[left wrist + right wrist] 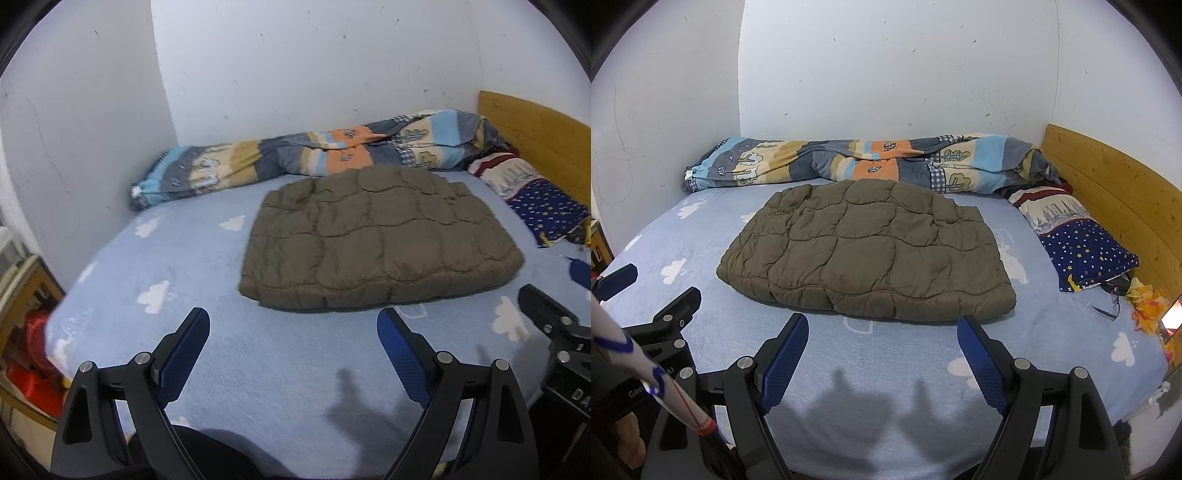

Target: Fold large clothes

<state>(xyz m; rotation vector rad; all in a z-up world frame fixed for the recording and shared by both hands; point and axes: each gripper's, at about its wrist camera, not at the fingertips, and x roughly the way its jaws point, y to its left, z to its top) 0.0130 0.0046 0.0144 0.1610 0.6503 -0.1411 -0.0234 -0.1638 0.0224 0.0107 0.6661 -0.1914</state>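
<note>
An olive-brown quilted puffer garment (380, 240) lies folded into a thick rectangle in the middle of the bed; it also shows in the right wrist view (868, 254). My left gripper (293, 321) is open and empty, held above the sheet just in front of the garment's near edge. My right gripper (882, 326) is open and empty too, also just short of the near edge. Each gripper shows at the edge of the other's view: the right one (546, 317) and the left one (646, 291).
The bed has a light blue cloud-print sheet (701, 332). A rolled patchwork blanket (849, 162) lies along the back wall. A starry navy pillow (1086, 251) and a wooden headboard (1119, 199) are at the right. Red items (37, 354) sit beside the bed at left.
</note>
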